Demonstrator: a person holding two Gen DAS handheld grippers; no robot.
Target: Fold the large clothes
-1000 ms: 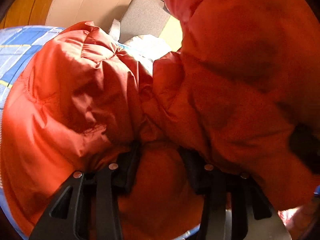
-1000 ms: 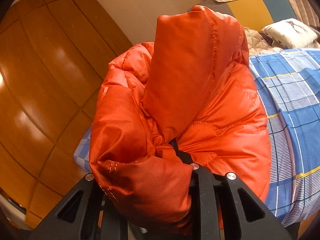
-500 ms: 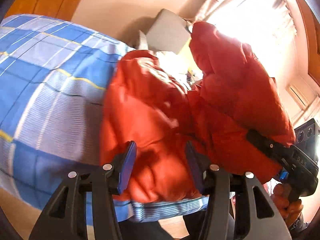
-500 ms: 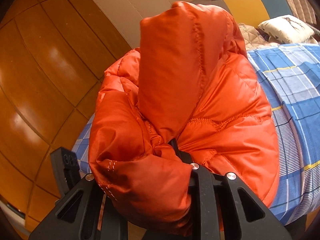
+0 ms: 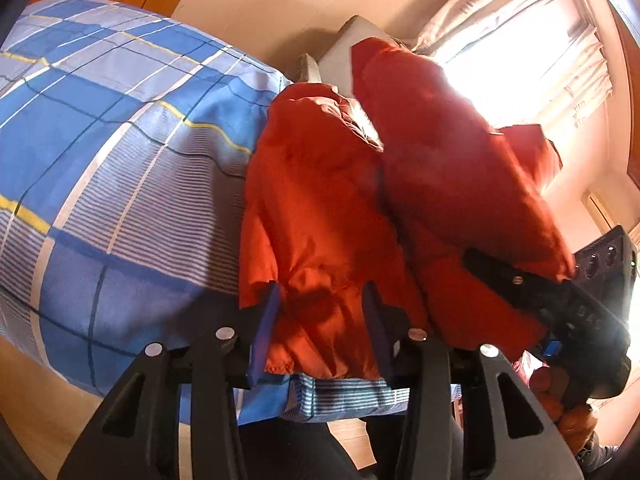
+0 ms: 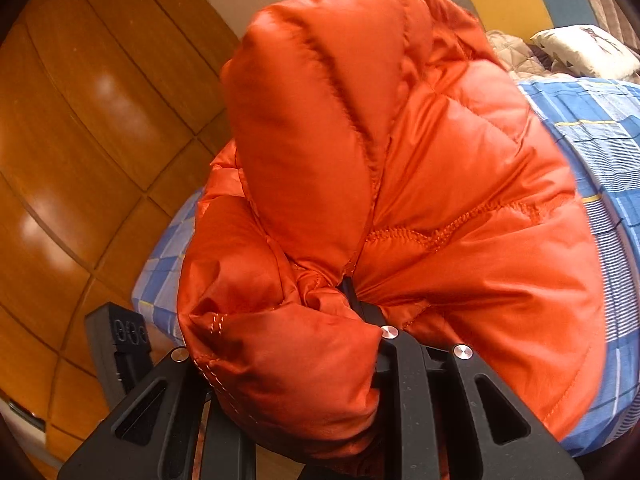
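An orange puffy down jacket (image 5: pixel 320 208) lies bunched at the edge of a bed with a blue plaid sheet (image 5: pixel 112 152). My left gripper (image 5: pixel 318 320) is open, its fingers apart on either side of the jacket's lower hem, not pinching it. My right gripper (image 6: pixel 344 300) is shut on a bunched fold of the jacket (image 6: pixel 400 168), which bulges over and hides most of the fingers. The right gripper also shows in the left wrist view (image 5: pixel 520 284), gripping the jacket's right part and holding it up.
Wooden wall panels (image 6: pixel 80 120) stand to the left. A white pillow (image 6: pixel 588 52) and a quilt lie at the head of the bed. A bright curtained window (image 5: pixel 520 40) is behind the jacket. Wooden floor (image 5: pixel 48 392) lies below the bed edge.
My left gripper let go of the jacket, opened and drew back toward the bed edge. The right gripper kept its hold and lifted its fold a little higher.
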